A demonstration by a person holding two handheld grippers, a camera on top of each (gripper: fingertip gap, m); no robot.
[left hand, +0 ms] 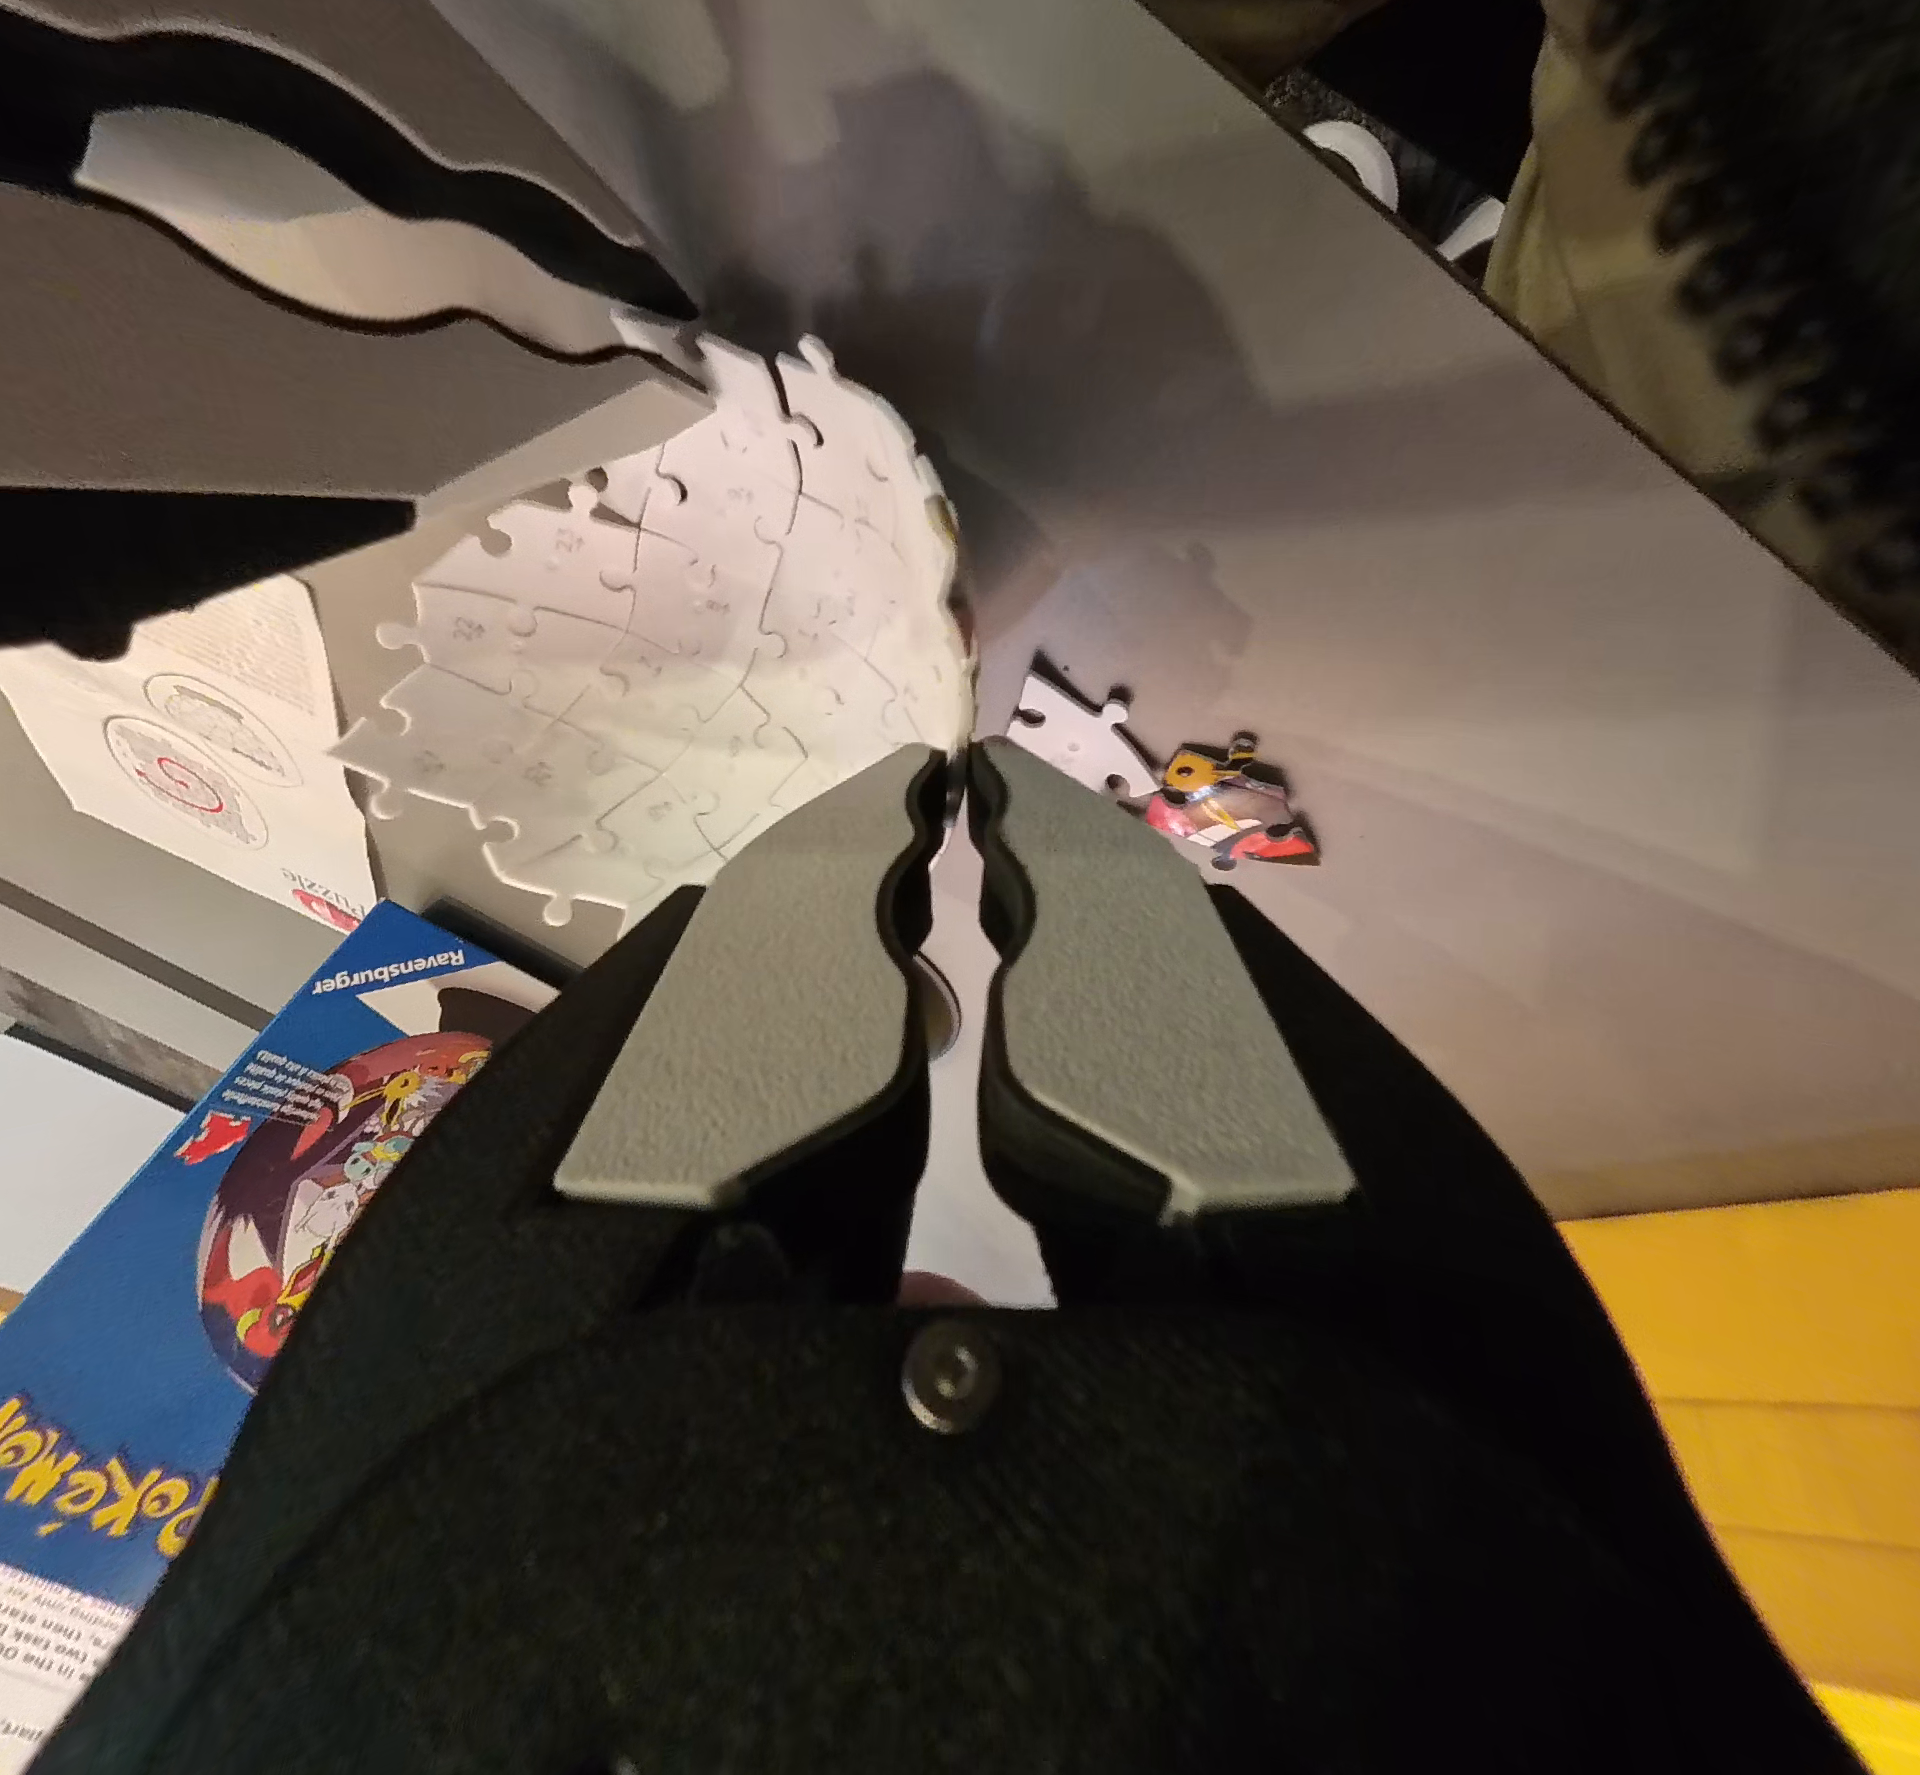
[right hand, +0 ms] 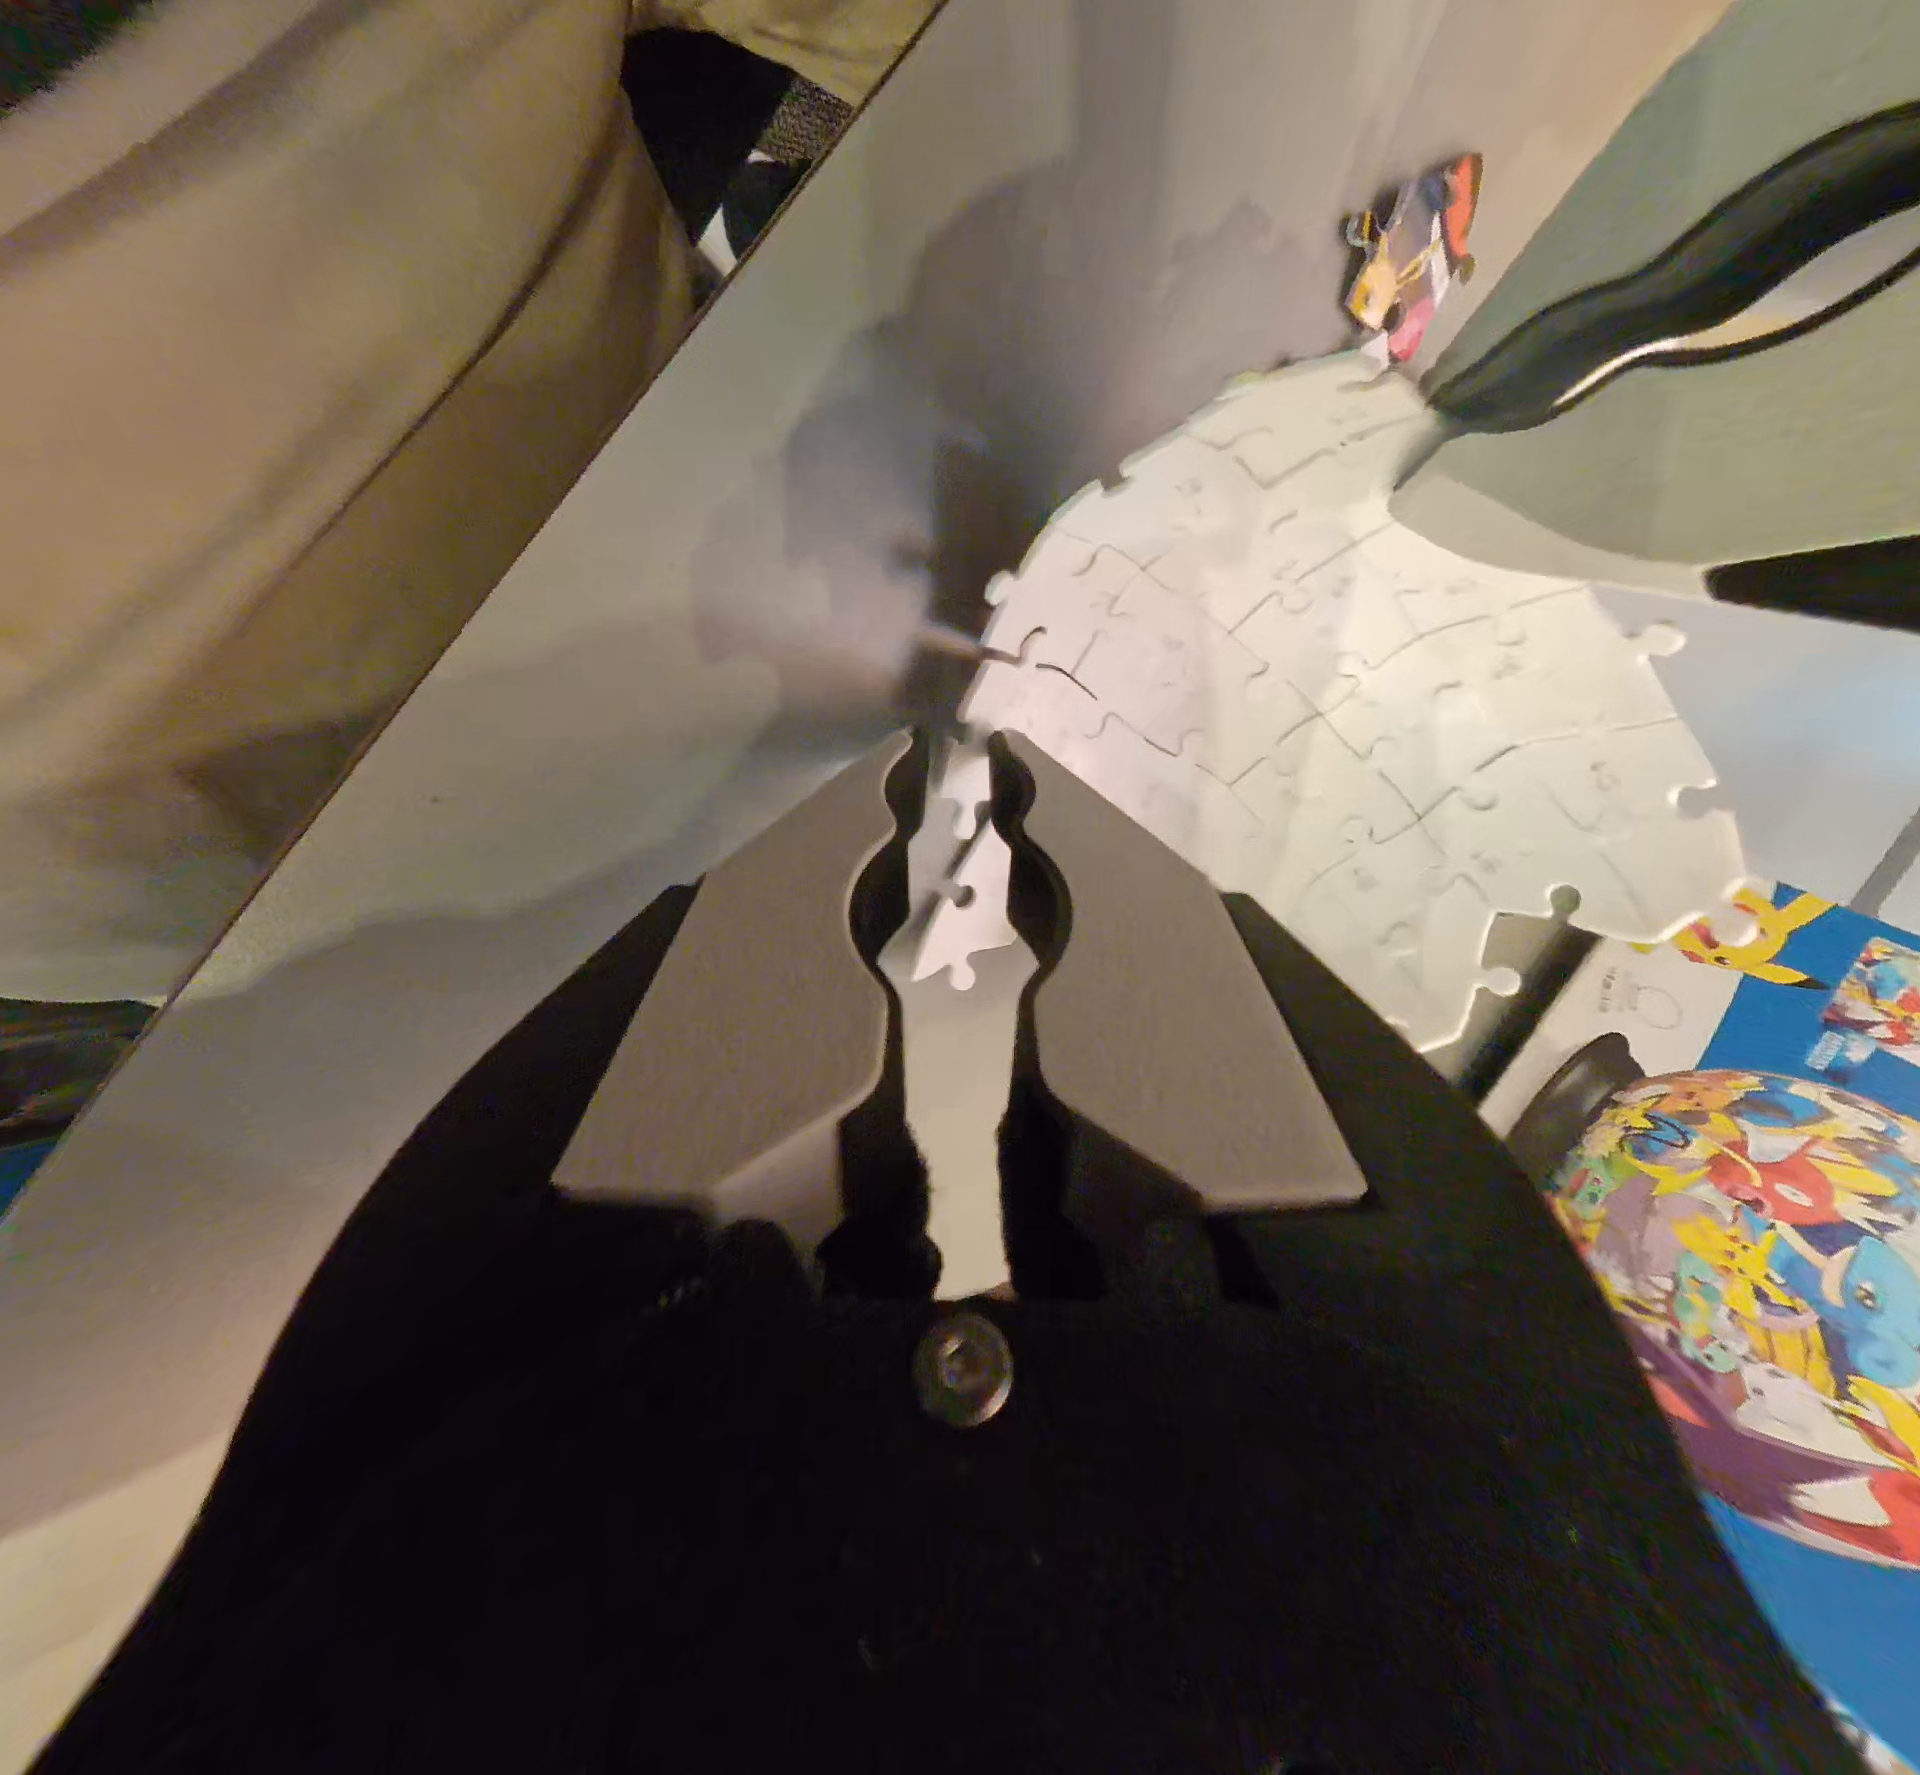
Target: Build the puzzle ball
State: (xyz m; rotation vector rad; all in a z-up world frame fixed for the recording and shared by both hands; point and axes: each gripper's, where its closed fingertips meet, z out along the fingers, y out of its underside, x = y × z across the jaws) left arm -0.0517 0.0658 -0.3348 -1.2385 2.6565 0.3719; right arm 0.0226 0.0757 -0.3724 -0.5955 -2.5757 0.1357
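Shell: white curved half-built puzzle ball shell (right hand: pixel 1340 686) over the grey bench (left hand: pixel 1455 790).
Left tool (left hand: pixel 958 769): clamped on shell rim.
Right tool (right hand: pixel 951 749): clamped on a white loose piece (right hand: pixel 956 904) at shell edge.
Tip: align tab, press gently.

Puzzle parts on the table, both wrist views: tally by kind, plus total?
Assembled white shell section: 1
Loose piece in the right gripper jaws, white side showing: 1
Loose pieces on the table, white side up: 1
Loose pieces on the table, printed side up: 1
Puzzle box: 1
Total: 5
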